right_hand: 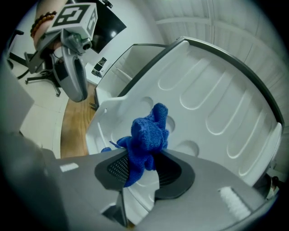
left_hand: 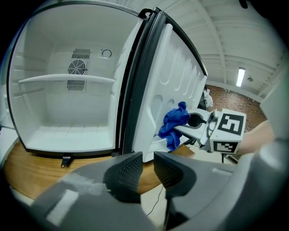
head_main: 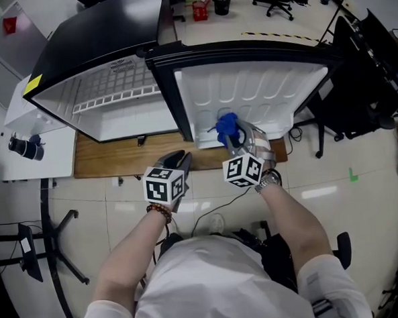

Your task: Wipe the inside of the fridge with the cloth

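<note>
The right tool [right_hand: 142, 169] is clamping the blue cloth [right_hand: 146, 135], which is bunching up just ahead of its jaws, close to the white door liner [right_hand: 216, 103]. The left tool [left_hand: 144, 169] is idling beside it, jaws slightly apart and empty, facing the fridge cavity [left_hand: 67, 126] beyond. Wiping seems to be just starting, so the next move is pressing the cloth flat and sweeping. No readable writing is showing.

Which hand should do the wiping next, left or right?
Right. The right gripper is clamped on the blue cloth, close to the white inside of the fridge door. The left gripper is empty, jaws slightly apart, farther back.
</note>
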A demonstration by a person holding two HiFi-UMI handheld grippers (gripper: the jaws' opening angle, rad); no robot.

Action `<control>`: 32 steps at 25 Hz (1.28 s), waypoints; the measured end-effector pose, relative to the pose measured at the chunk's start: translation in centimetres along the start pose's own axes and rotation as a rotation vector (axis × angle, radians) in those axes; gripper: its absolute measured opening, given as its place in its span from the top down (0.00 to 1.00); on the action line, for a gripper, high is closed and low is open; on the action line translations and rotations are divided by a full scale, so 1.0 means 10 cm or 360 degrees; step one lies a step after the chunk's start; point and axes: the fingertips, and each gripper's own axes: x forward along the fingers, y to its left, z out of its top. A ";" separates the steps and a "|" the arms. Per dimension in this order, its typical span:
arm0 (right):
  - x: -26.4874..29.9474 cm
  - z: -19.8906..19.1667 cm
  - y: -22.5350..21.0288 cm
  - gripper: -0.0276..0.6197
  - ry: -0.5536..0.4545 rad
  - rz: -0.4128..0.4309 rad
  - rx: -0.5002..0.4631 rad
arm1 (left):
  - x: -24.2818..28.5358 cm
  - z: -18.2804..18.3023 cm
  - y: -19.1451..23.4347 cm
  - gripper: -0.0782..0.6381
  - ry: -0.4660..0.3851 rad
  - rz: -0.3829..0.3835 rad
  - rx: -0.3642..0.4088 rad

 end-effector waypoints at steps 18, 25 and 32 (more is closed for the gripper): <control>-0.40 -1.13 -0.98 0.75 0.0280 -0.0278 0.0063 | 0.36 0.08 -0.44 0.78 0.0022 -0.0112 -0.0001; -0.49 -1.26 -1.13 0.75 0.0313 -0.0322 0.0068 | 0.46 0.10 -0.57 0.76 0.0030 -0.0142 -0.0018; -0.62 -1.05 -1.13 0.75 0.0203 -0.0322 0.0149 | 0.48 0.07 -0.57 0.76 0.0040 -0.0135 -0.0048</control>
